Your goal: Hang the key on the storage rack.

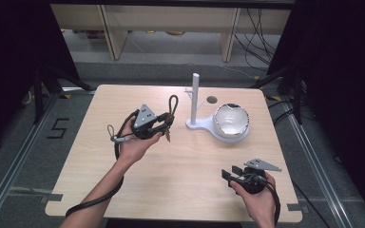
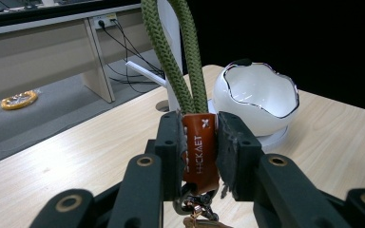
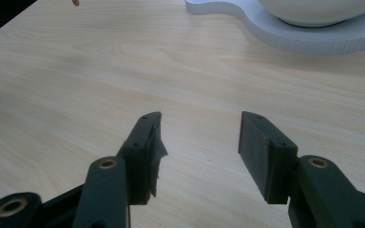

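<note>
My left gripper (image 1: 164,121) is held above the table's left middle, shut on a keychain strap (image 2: 199,149). Its jaws clamp the orange leather tab, the olive-green rope loop (image 2: 176,57) rises above them, and a metal clasp (image 2: 195,206) hangs below. From above, the rope loop (image 1: 172,105) stands up beside the white stand's post (image 1: 195,97). A white bowl with a jagged rim (image 1: 231,121) rests on that stand's base (image 1: 196,126). My right gripper (image 1: 231,174) is near the front right edge, open and empty, and it hovers just over the wood (image 3: 199,137).
The stand has a thin side peg (image 1: 190,93) on its post. A round hole (image 1: 212,99) is in the tabletop behind it. Shelving and cables (image 1: 259,38) lie on the floor beyond the table's far edge.
</note>
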The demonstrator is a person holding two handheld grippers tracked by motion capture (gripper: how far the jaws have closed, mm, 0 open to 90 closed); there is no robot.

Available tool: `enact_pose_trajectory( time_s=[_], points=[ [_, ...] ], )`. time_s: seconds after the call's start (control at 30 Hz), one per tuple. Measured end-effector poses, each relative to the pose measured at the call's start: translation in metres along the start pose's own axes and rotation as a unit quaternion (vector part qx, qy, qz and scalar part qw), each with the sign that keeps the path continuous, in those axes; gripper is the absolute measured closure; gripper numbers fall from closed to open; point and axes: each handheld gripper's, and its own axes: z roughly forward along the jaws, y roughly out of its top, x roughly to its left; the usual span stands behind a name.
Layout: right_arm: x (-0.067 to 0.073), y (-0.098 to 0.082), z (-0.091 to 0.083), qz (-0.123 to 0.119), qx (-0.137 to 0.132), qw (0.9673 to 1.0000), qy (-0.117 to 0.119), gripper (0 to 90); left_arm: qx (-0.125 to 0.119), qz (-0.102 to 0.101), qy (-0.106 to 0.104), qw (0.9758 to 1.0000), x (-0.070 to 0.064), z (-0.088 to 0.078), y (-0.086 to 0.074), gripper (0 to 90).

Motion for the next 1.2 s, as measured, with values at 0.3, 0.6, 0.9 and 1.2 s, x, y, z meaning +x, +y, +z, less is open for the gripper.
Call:
enact_pose_trajectory(
  time_s=[0.3,0.6,0.9,1.2],
  points=[
    [0.000,0.000,0.000,0.002,0.001,1.0000,0.002,50.6,0.002,-0.004,-0.001,1.0000,0.000,0.005,0.001,70.7],
    [0.000,0.000,0.000,0.001,0.001,1.0000,0.001,50.6,0.003,-0.002,-0.001,1.0000,0.000,0.009,0.003,70.7],
    [0.000,0.000,0.001,0.003,-0.004,1.0000,0.005,50.5,0.006,-0.004,0.001,1.0000,0.002,0.014,0.006,70.7],
    [0.000,0.000,-0.001,0.004,0.004,1.0000,0.000,50.6,0.008,-0.003,0.003,1.0000,0.004,0.019,0.007,70.7]
  ],
)
